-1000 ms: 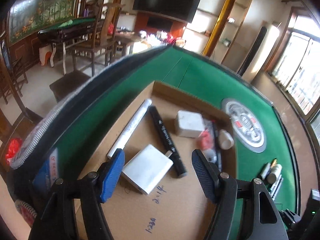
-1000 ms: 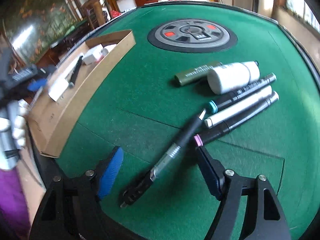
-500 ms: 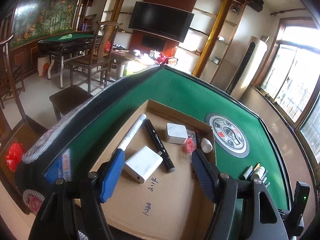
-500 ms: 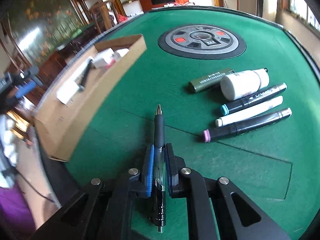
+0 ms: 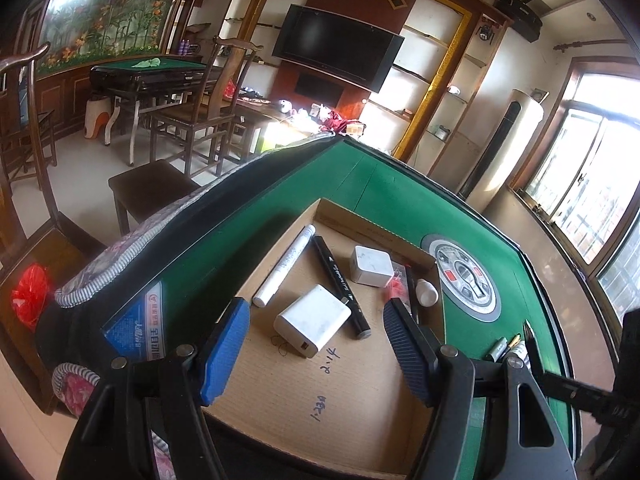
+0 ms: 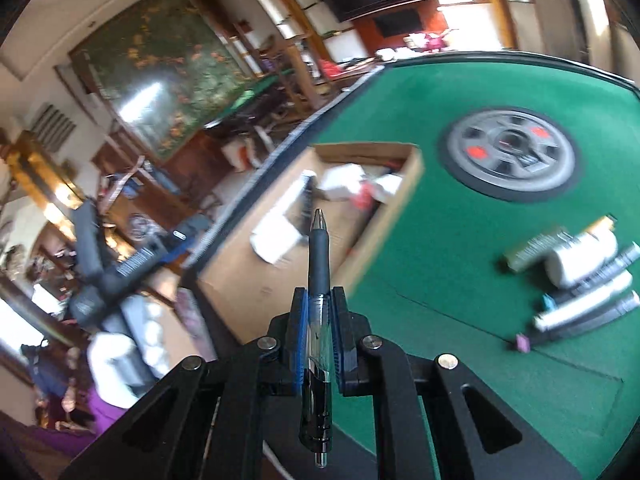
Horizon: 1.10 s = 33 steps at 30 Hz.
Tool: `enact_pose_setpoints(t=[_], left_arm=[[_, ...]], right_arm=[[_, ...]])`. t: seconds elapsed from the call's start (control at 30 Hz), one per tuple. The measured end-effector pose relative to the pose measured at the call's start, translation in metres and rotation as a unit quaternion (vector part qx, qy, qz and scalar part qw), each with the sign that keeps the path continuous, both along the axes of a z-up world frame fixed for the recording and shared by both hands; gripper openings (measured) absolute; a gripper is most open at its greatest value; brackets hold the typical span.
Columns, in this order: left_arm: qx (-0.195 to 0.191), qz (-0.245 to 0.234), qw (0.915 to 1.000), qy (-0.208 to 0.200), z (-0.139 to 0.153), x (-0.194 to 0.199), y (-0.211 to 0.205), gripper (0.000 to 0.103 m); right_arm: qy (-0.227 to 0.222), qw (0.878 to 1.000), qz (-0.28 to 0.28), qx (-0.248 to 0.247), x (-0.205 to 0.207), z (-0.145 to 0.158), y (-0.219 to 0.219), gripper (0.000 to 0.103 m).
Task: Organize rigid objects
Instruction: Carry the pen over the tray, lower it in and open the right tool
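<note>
My right gripper (image 6: 319,312) is shut on a black ballpoint pen (image 6: 318,256), held in the air with its tip pointing at the cardboard tray (image 6: 384,232). My left gripper (image 5: 316,340) is open and empty above the near part of the tray (image 5: 280,400). In the tray lie a white charger block (image 5: 312,320), a black marker (image 5: 340,284), a white marker (image 5: 284,264), a white cube adapter (image 5: 371,266), a red item (image 5: 396,286) and a small white bottle (image 5: 427,292). Several markers (image 6: 588,304), a white bottle (image 6: 580,256) and an olive tube (image 6: 536,248) lie on the green felt.
A round grey centre panel (image 6: 508,156) sits in the green table (image 6: 460,264), and shows in the left wrist view (image 5: 466,276). The table's padded edge (image 5: 160,232) runs along the tray's left side. Chairs and another table (image 5: 160,68) stand beyond.
My right gripper has lifted the pen off the felt and swung left toward the cardboard tray. My left gripper stays open over the tray, barely moved.
</note>
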<state>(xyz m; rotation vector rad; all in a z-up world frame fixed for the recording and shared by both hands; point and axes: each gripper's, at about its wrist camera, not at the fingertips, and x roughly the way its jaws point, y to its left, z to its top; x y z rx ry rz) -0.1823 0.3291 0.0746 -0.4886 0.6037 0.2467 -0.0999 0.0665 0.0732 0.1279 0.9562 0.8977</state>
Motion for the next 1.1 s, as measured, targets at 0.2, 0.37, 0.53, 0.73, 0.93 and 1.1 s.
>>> enact_pose_setpoints(t=[0.2,0.37,0.53,0.73,0.93,1.1], left_arm=[[-0.012,0.004,0.9999,0.006,-0.012,0.002,0.014,0.073],[-0.016,0.011,0.9997,0.010,-0.019,-0.001,0.027,0.073],[-0.012,0.017,0.9997,0.015,-0.025,-0.003,0.036,0.073],[-0.017,0.019,0.9994,0.022,-0.027,-0.002,0.039,0.073],[-0.020,0.020,0.9993,0.024,-0.019,-0.002,0.030,0.080],[-0.010,0.005,0.9996,0.025,-0.006,0.002,0.010,0.080]], right_arm=[[0.041,0.998,0.035,-0.015,0.030,-0.012,0.074,0.011],[0.060,0.994,0.045,-0.074,0.051,-0.046,0.132,0.011],[0.055,0.991,0.040,-0.119,0.059,-0.068,0.163,0.011],[0.039,0.988,0.039,-0.145,0.064,-0.073,0.175,0.011],[0.002,0.992,0.027,-0.125,0.060,-0.053,0.163,0.044],[-0.034,0.996,-0.012,-0.088,0.063,-0.019,0.112,0.064]])
